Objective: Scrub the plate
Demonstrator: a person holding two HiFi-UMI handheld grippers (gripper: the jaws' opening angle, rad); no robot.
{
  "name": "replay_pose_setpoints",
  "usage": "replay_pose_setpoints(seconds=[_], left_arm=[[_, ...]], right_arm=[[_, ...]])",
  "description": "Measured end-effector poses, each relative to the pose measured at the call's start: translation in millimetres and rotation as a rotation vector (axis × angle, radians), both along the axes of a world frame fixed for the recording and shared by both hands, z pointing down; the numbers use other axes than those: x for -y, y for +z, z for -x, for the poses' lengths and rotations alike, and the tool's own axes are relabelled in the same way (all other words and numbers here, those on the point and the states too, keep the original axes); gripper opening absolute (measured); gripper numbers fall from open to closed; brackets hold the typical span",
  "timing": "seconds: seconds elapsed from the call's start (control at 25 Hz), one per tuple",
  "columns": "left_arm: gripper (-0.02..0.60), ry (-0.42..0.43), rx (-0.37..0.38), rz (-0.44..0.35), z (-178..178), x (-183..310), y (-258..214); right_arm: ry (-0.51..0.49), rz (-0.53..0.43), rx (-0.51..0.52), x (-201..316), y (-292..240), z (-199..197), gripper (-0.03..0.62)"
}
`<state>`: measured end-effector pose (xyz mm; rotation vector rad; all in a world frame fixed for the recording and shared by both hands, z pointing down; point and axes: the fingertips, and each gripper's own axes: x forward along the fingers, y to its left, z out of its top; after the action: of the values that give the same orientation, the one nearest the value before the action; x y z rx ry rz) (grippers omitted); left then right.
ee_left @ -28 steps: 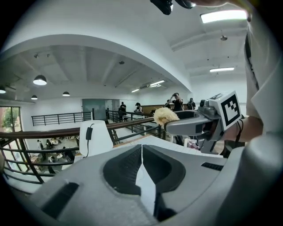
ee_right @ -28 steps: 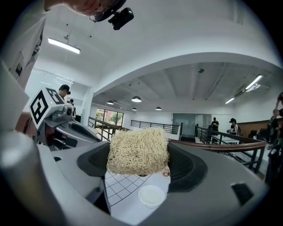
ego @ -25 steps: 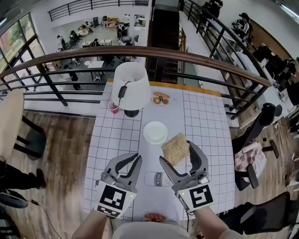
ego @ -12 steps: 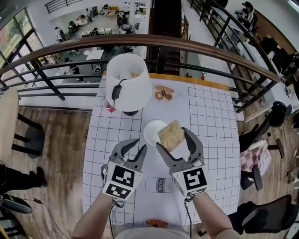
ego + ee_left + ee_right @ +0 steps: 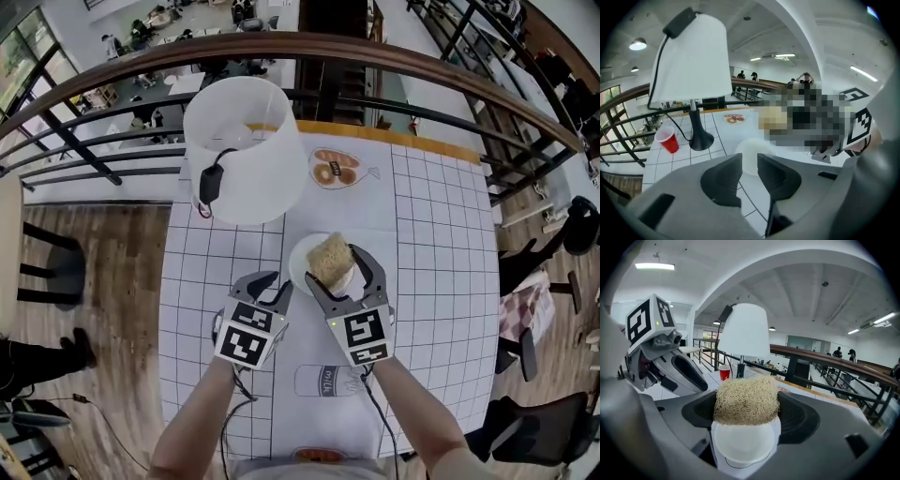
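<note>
While scrub pad [image 5: 330, 258] overlaps plate [image 5: 302, 264], lamp [image 5: 246, 150] and red cup [image 5: 668, 140] stand beyond.

The plate [image 5: 302, 266] is small, round, plain white and shallow, and lies flat on the white gridded table [image 5: 422, 244] near its middle. It appears bare and dry, with no visible residue. The scrub pad [image 5: 328, 253] is a thick, roughly rectangular block of coarse tan fibre. It is clamped between the two jaws of the right tool [image 5: 332, 266] and stands over the far right part of the plate. In the right gripper view its lower edge overlaps the plate rim; contact with the plate cannot be confirmed.
</note>
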<state>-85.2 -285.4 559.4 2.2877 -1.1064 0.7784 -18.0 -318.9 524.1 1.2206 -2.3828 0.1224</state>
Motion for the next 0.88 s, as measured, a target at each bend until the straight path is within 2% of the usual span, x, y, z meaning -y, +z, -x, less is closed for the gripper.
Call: replay_pose_setpoints(seconds=[0.16, 0.4, 0.68, 0.88], left_arm=[[0.098, -0.021, -0.06, 0.114, -3.0, 13.9, 38.7], [0.098, -0.011, -0.053, 0.226, -13.0, 26.0, 84.6], [0.097, -0.027, -0.032, 0.289, -15.0, 27.7, 113.5], [0.095, -0.018, -0.019, 0.283, -14.8, 27.0, 119.3]], right_arm=[[-0.002, 0.052, -0.031, 13.8, 41.5, 0.0, 0.376], [-0.042, 0.09, -0.063, 24.4, 78.1, 8.6, 0.376], [-0.105, 0.107, -0.152, 33.9, 105.2, 18.6, 0.376], [-0.114, 0.125, -0.186, 36.3, 116.3, 22.6, 0.376]])
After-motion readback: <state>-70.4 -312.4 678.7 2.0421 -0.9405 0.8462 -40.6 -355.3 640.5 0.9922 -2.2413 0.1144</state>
